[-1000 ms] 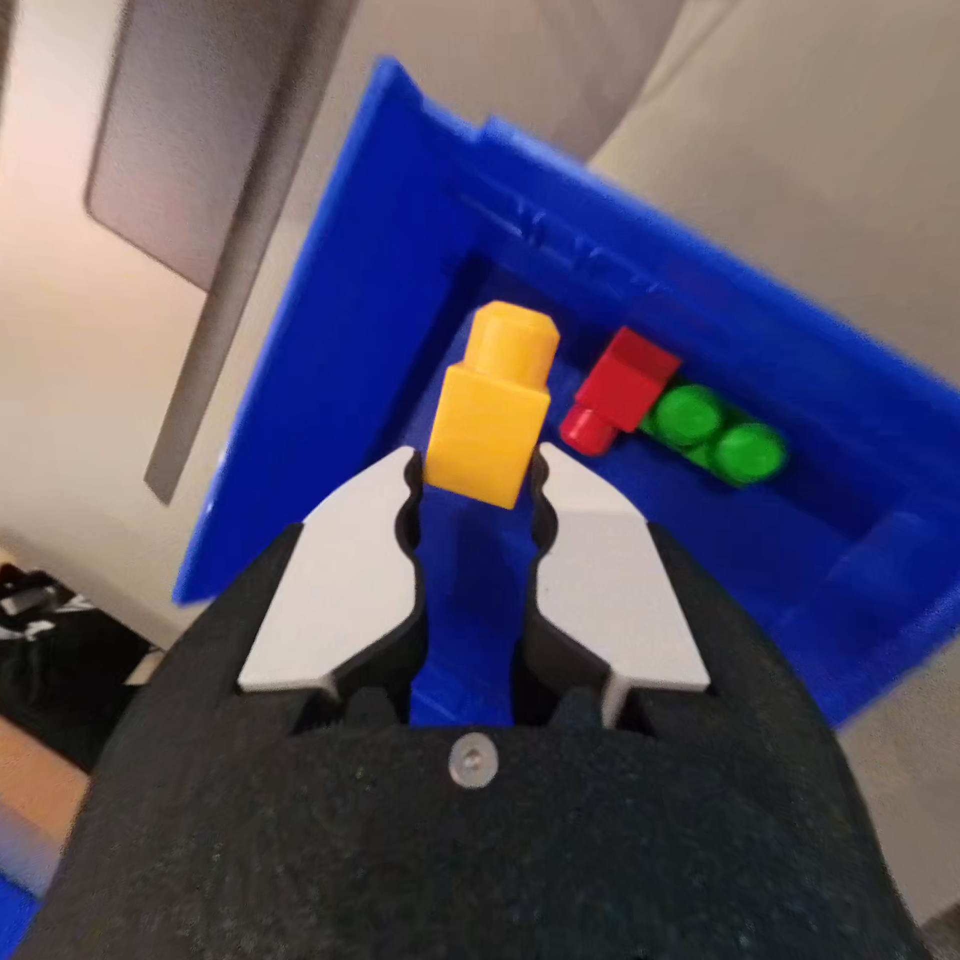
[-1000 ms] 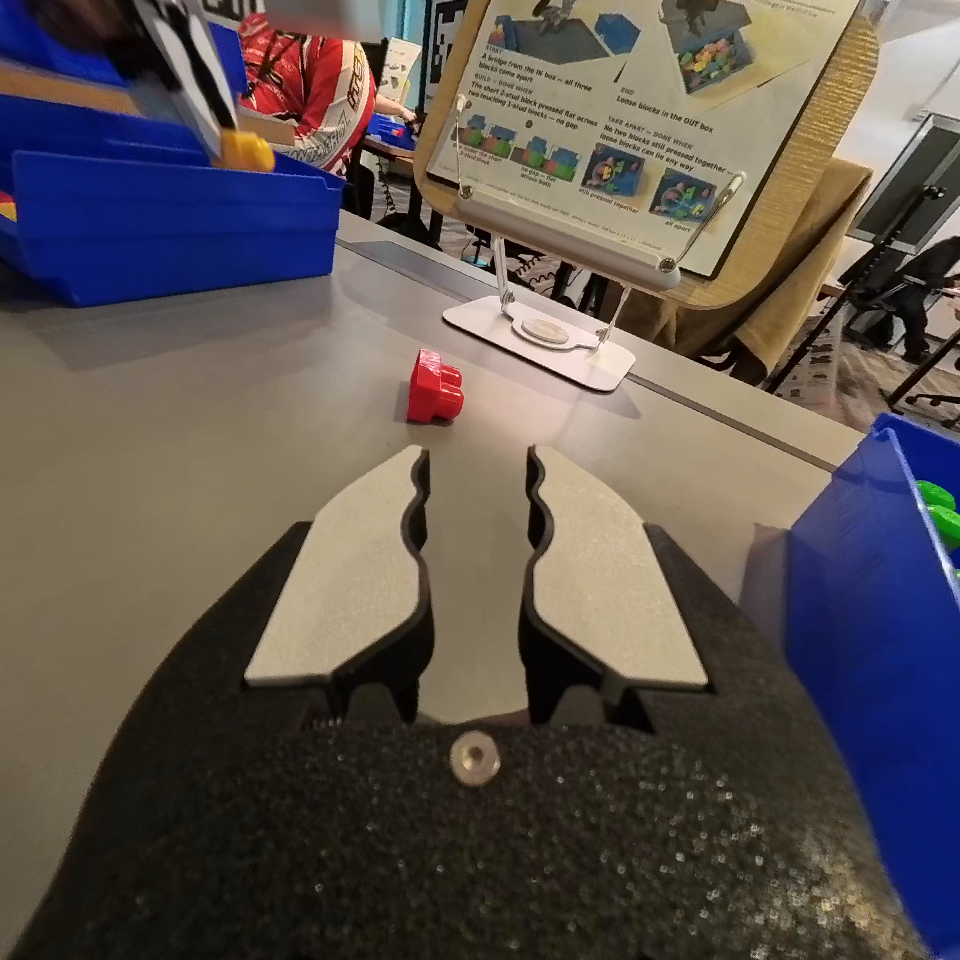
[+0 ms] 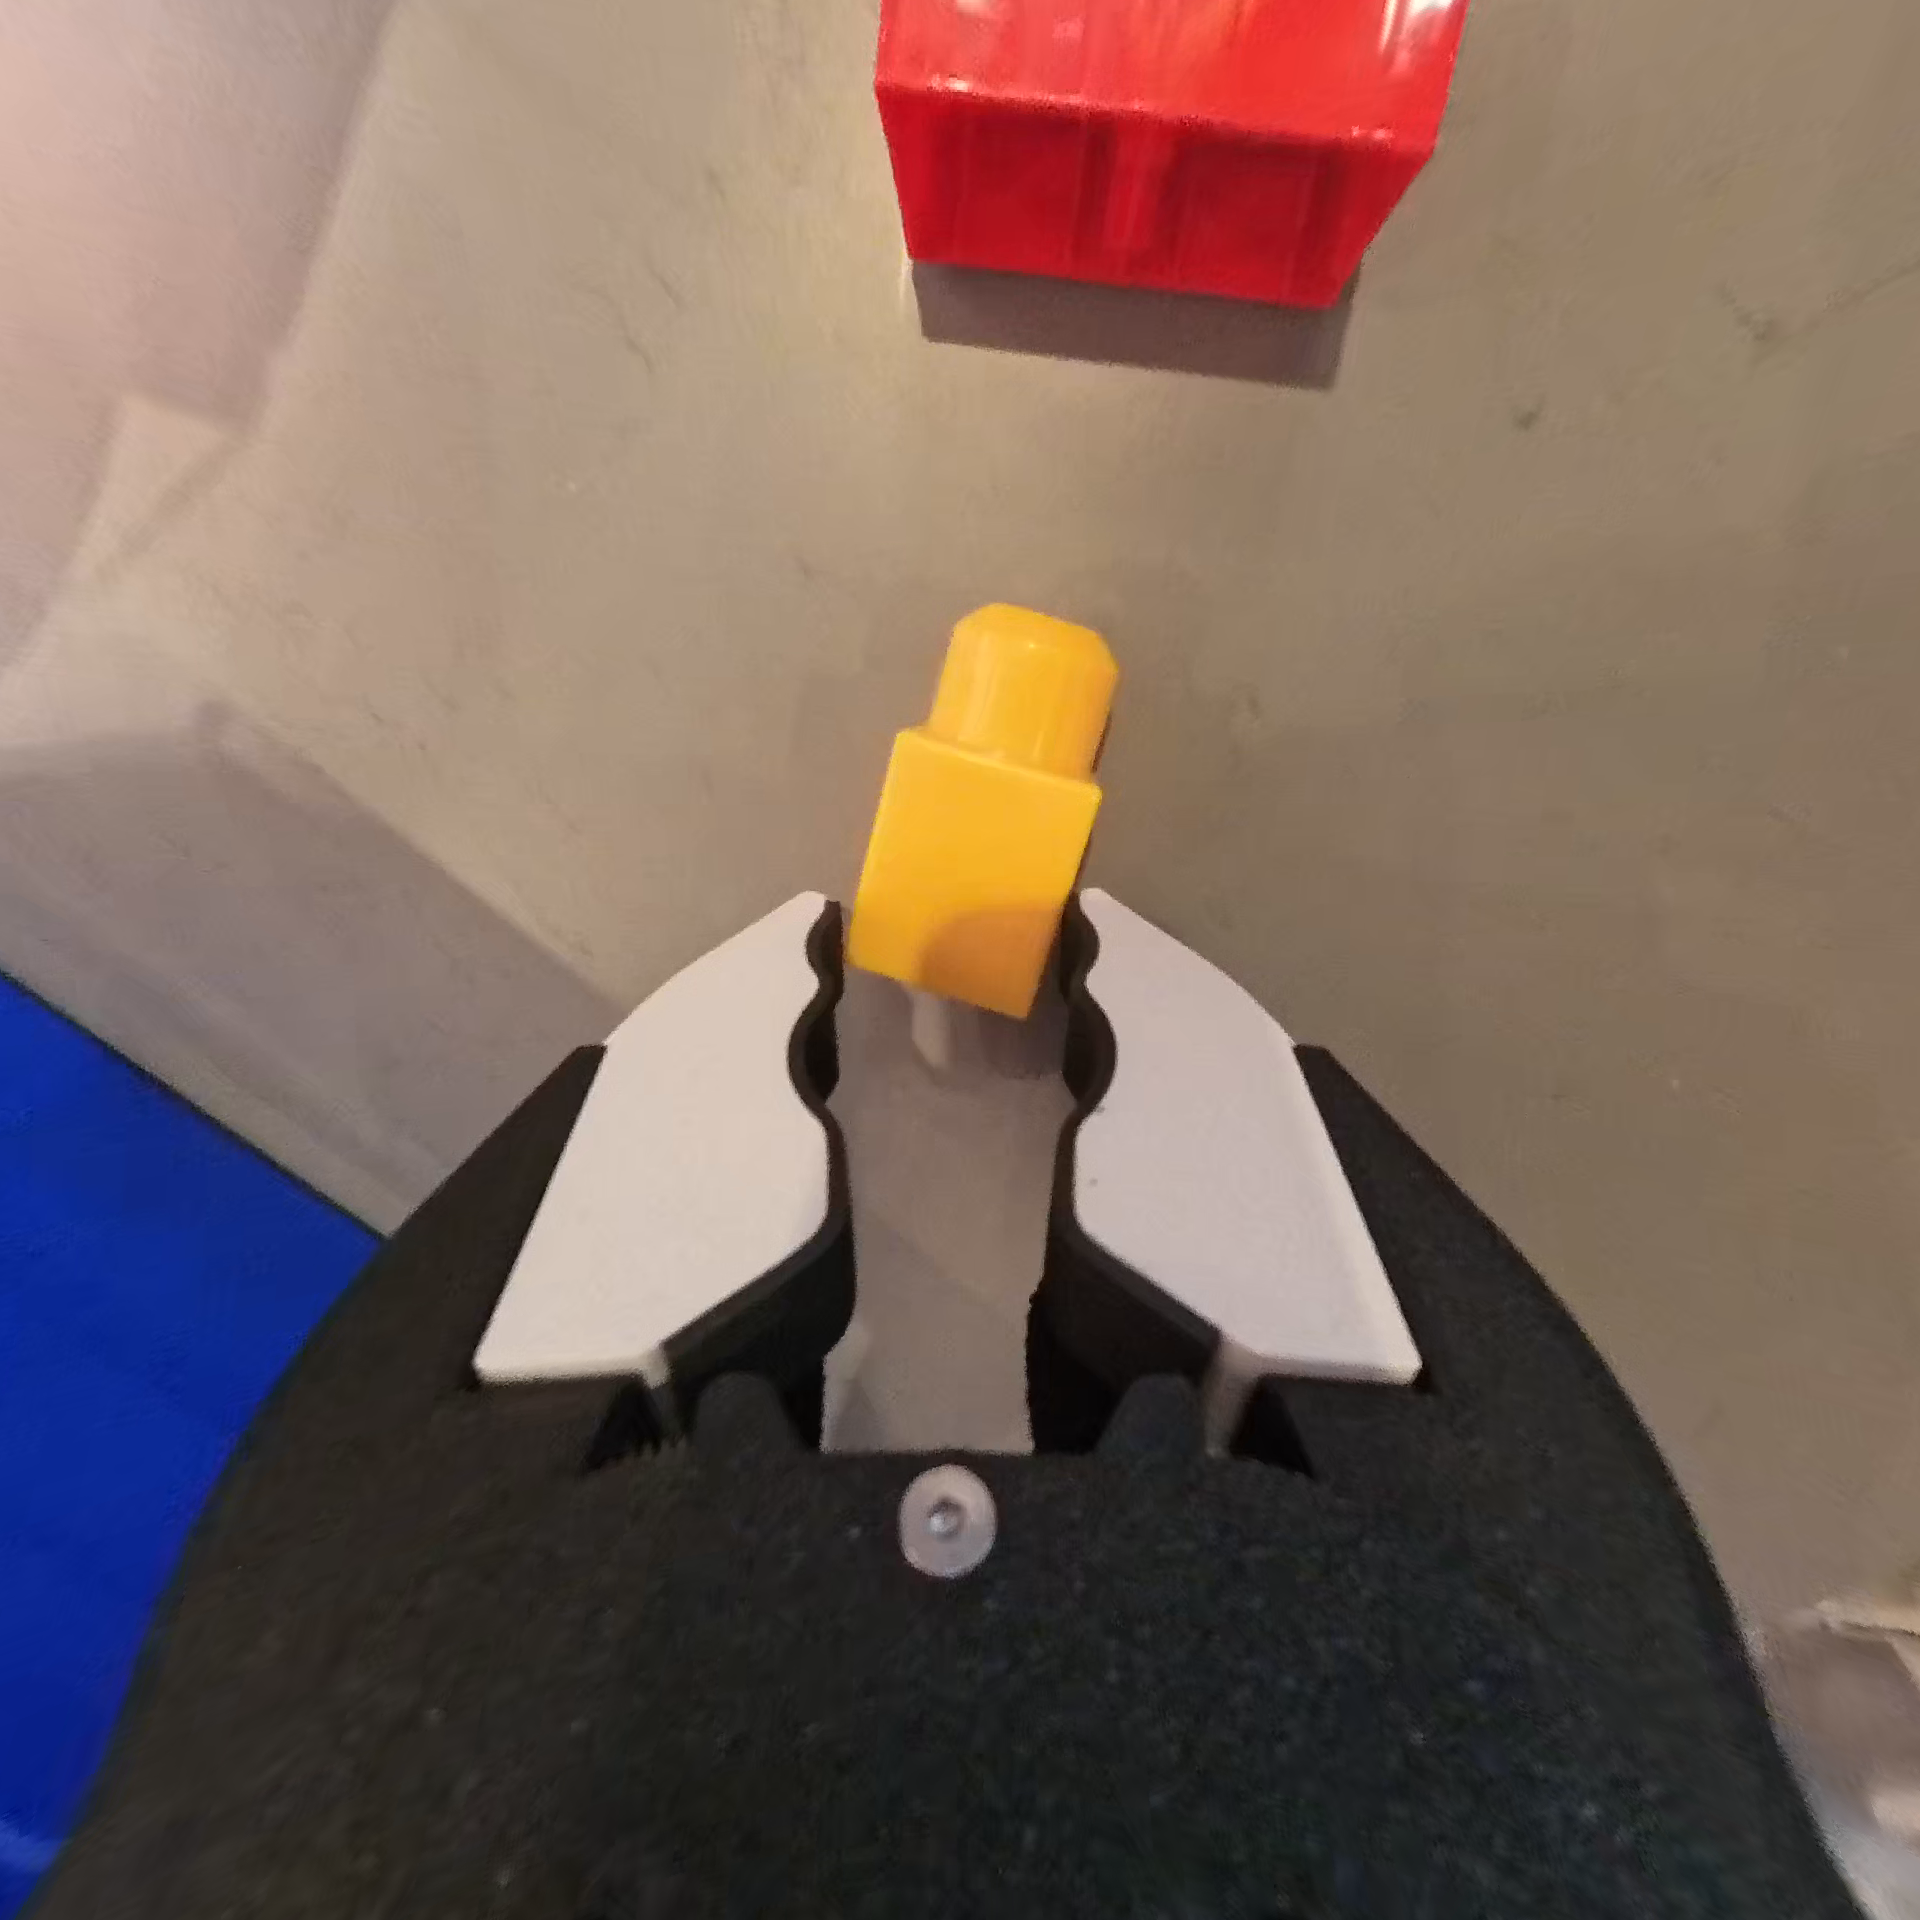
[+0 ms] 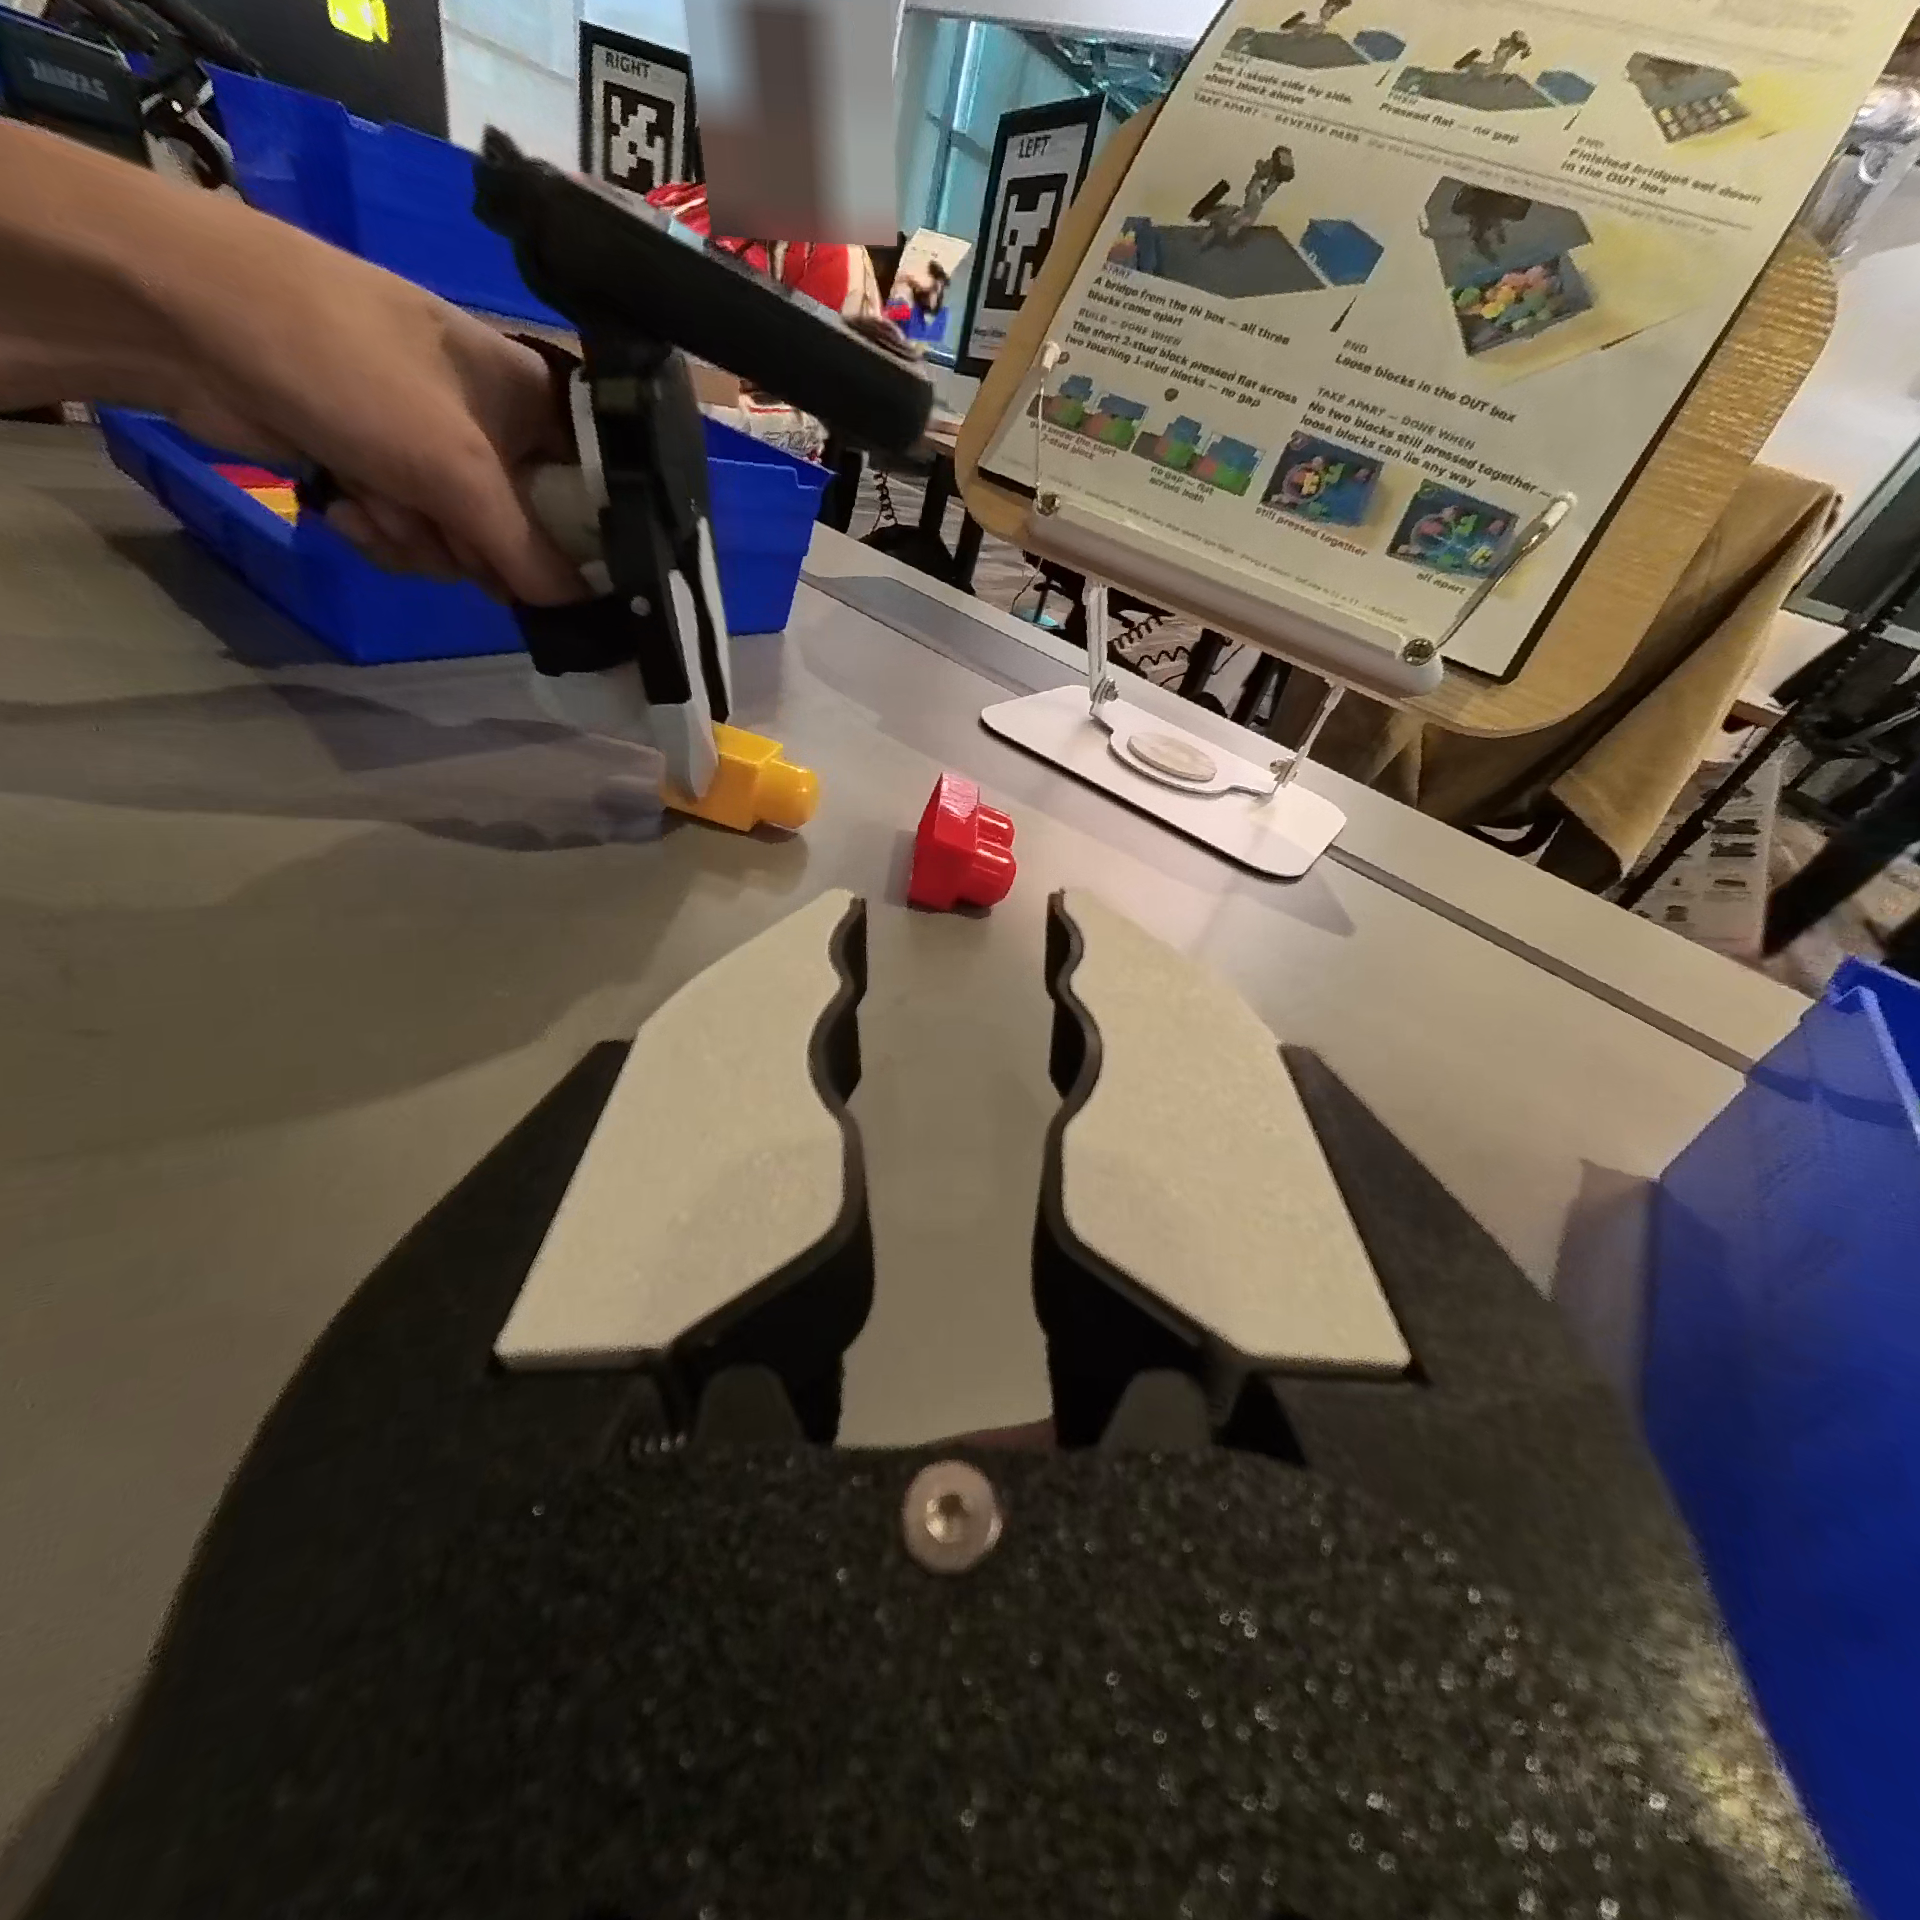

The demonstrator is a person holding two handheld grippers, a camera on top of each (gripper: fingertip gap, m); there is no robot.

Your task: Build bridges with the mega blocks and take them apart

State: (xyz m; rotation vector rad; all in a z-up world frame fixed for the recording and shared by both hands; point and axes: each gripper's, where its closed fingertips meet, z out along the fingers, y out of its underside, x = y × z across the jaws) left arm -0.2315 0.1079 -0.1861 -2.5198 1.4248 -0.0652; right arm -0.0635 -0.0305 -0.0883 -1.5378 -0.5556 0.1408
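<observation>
Yellow block (image 3: 977, 883) gripped on worktop (image 3: 1455, 831).
Left hand-held gripper (image 3: 951, 925) was clenched on it; red block (image 3: 1143, 177) lay at 12 o'clock; right hand-held gripper (image 4: 954, 925) was held released.

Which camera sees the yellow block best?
The left wrist view: the yellow block fills its centre, pinched in the left hand-held gripper. The right wrist view shows it smaller, low against the table.
</observation>
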